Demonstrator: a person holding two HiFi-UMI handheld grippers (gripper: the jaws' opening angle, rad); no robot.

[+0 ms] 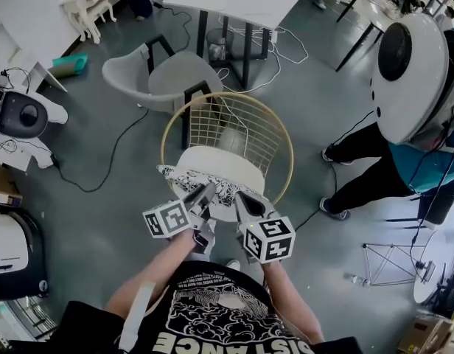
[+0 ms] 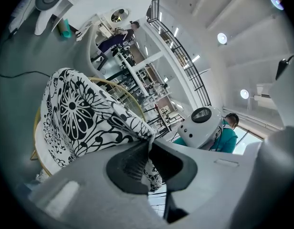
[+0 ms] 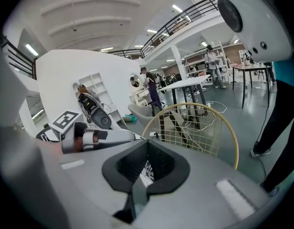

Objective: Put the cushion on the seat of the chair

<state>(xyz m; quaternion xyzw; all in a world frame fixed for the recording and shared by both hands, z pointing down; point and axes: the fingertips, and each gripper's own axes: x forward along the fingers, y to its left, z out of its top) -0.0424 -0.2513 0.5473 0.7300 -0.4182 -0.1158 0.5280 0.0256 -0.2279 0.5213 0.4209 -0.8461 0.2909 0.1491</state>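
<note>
**Cushion only half over the seat, and both grips thin**

We are standing on a grey hall floor (image 1: 102, 198) strewn with cable (image 1: 120, 150). White tables are standing further off, and a bystander in teal (image 1: 415, 164) is close by at the right. Directly below us is the chair (image 1: 166, 135), with its gold hoop and wire-grid back. Its white seat (image 1: 219, 164) is facing us, bare across the back half.

We are carrying the black-and-white flowered cushion (image 1: 201, 185) by its near edge. The left gripper (image 1: 205, 195) is pinching a fold of the fabric (image 2: 75, 113) between nearly closed jaws. The right gripper (image 1: 244, 203) is clamped on a smaller bit of the same edge, and only a sliver of pattern (image 3: 148, 170) is showing between its pads. The cushion is covering the front of the seat. We cannot tell whether it is resting there or hanging just above.

In our judgement these risks are standing out:

- **Sliding off:** if we let go here, most of the cushion's weight is sitting near the front lip, so it could slip to the floor.
- **Losing the right grip:** that bite looks shallow, and a tug could pull the fabric free and leave the cushion dangling from one corner.
- **Bunching:** pushing forward with the cloth slack could fold it under itself.
- **Snagging:** driving too far could catch the jaws or the fabric on the wire back.
</note>
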